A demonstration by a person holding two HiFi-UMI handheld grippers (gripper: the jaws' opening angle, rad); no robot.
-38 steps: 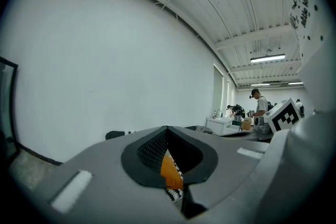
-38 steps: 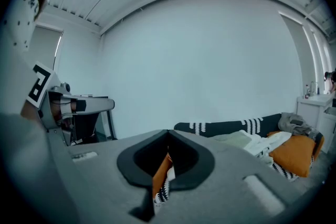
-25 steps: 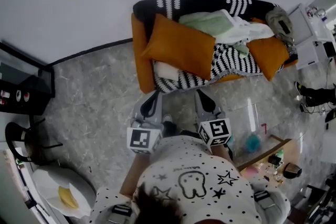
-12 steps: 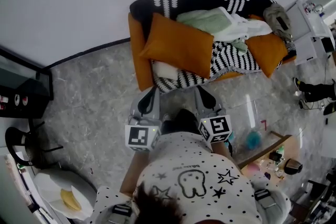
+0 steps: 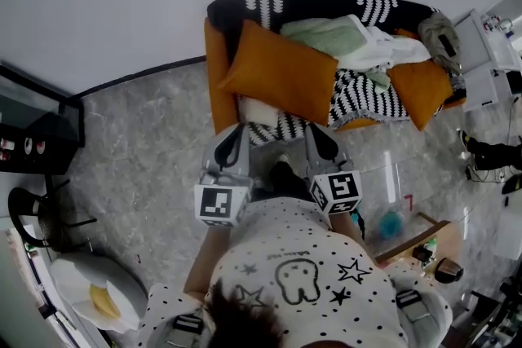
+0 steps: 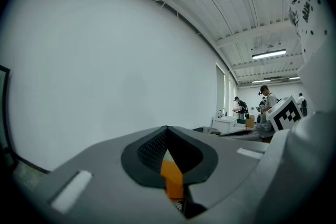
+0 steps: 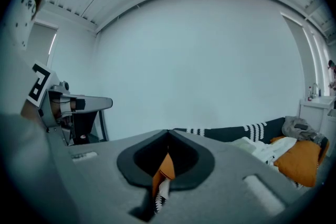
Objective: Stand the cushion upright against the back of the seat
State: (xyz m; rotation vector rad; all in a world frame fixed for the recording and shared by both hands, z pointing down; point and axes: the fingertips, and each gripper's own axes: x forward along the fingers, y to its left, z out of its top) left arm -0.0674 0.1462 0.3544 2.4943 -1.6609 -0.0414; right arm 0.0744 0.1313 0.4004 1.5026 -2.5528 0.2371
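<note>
Though the small print on the person's dotted shirt [image 5: 298, 285] is too fine to read, the marker cubes [image 5: 222, 204] show bold black squares. The left gripper [image 5: 238, 134] and right gripper [image 5: 314, 133] point side by side at the sofa [image 5: 216, 94], each with jaws pressed together on nothing. The orange cushion [image 5: 281, 71] lies slanted across the seat's left end.

cushion [image 5: 281, 73] orange. sofa [image 5: 216, 85] orange, throw [image 5: 359, 94] black-white zigzag. second cushion [image 5: 418, 85] orange, cloth [image 5: 326, 35] pale green. floor [image 5: 147, 134] grey marbled. shirt [image 5: 302, 273] white, black dots and stars.
</note>
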